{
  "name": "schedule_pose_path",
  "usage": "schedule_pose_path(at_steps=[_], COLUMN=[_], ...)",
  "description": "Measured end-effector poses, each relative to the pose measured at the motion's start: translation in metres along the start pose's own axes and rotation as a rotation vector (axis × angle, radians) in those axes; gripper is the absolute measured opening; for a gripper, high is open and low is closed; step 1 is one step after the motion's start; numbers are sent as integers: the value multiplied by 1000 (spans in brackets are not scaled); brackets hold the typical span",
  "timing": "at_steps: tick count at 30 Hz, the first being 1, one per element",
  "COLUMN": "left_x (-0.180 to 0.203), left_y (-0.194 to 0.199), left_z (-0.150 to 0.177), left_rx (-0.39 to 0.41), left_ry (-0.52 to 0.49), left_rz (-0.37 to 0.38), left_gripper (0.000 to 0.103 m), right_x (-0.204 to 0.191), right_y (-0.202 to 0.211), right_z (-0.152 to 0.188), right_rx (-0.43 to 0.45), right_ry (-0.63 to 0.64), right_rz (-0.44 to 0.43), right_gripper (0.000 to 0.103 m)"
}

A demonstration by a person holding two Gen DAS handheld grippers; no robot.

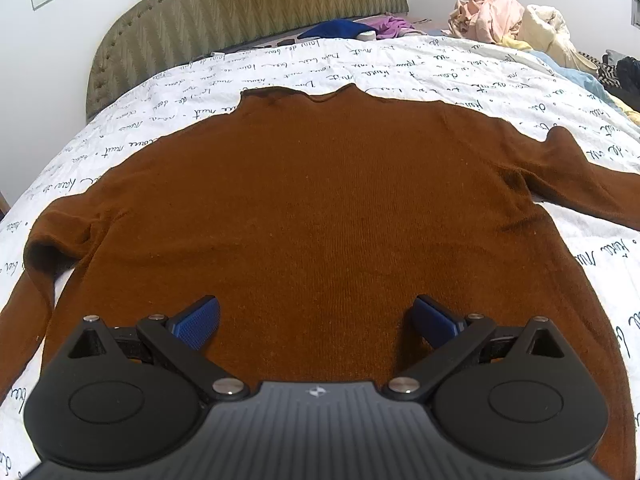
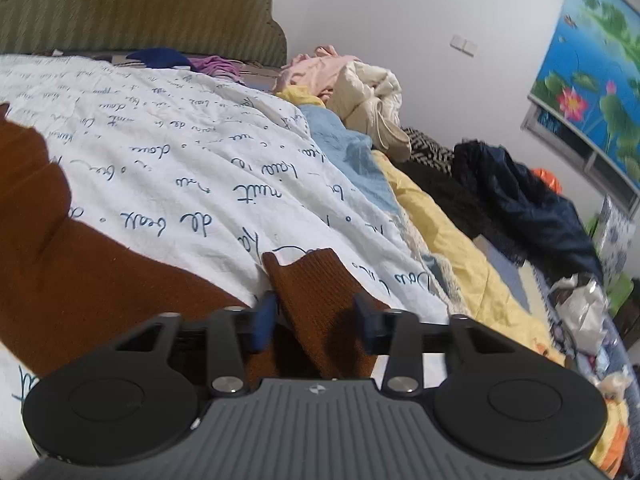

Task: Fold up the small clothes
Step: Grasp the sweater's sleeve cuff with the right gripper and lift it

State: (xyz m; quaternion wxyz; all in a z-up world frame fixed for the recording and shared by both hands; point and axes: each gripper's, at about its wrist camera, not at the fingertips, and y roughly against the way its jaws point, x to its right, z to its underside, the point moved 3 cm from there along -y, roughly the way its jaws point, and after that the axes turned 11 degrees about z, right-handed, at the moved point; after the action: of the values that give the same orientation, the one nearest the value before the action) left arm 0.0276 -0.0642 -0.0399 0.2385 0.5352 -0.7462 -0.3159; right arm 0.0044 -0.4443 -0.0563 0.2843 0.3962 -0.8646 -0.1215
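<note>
A brown knitted sweater lies spread flat on a white bedcover printed with dark handwriting, its neckline toward the far, padded olive headboard and both sleeves extended to either side. The left gripper hovers over the near part of the sweater's body, its blue-padded fingers set wide apart with nothing between them. In the right wrist view, the right gripper is at the end of the sweater's right sleeve: the ribbed cuff passes between the two fingers and projects beyond them toward the far side. The fingers stand fairly close together, the left pad against the knit; whether the right pad presses on the cloth cannot be told, as shadow covers that side. To the right of the bedcover lies a strip of pale blue and yellow bedding, and beyond it a heap of unfolded garments in pink, cream and dark navy. A blue item and a purple one rest at the foot of the headboard
</note>
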Motion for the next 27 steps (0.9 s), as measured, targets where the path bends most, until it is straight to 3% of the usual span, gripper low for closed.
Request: schedule_pose_path(at_steps=[2, 7, 12, 15, 19, 23, 27], left_x=[0, -1, -1, -1, 1, 1, 1], left_y=[0, 1, 1, 1, 0, 0, -2], left_z=[0, 0, 1, 1, 2, 2, 2], left_rx=[-1, 2, 1, -1, -4, -7, -14], left_ry=[3, 4, 10, 11, 4, 4, 6], left_rz=[2, 8, 11, 12, 9, 7, 7], left_gripper=[103, 103, 103, 103, 103, 103, 103], right_x=[11, 61, 114, 130, 134, 131, 130], right_y=[3, 12, 8, -6, -21, -28, -38], right_z=[1, 19, 67, 100, 125, 127, 121], right_rx=[6, -31, -126, -224, -275, -237, -223], right_ry=[-65, -387, -782, -986, -1209, -1298, -1346], right_rz=[10, -49, -115, -227, -366, -435, -432], right_gripper=[11, 8, 8, 9, 19, 43, 44])
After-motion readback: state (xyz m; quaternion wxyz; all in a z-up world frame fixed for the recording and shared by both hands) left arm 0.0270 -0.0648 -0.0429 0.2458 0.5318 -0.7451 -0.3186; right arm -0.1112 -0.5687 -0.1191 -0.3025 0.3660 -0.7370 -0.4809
